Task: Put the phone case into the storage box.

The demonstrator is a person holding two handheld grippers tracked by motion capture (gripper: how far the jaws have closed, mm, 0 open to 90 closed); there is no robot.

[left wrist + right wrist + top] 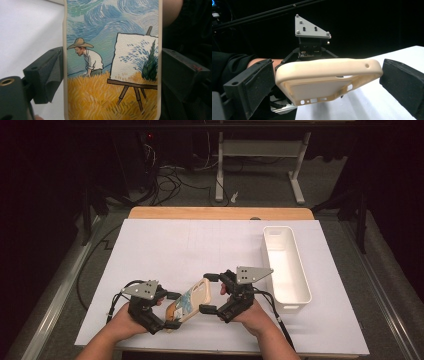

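Observation:
A cream phone case with a painted back, a straw-hatted man beside an easel in a yellow field, is held above the white table sheet. My left gripper is shut across its near end; in the left gripper view both pads press the edges of the phone case. My right gripper straddles the far end. In the right gripper view the hollow inside of the phone case faces the camera, and it spans the whole gap between the two pads, touching both.
A long white bin stands at the right of the white sheet. Beyond the wooden table edge the floor holds cables and a table leg frame. The person's forearms enter from the bottom.

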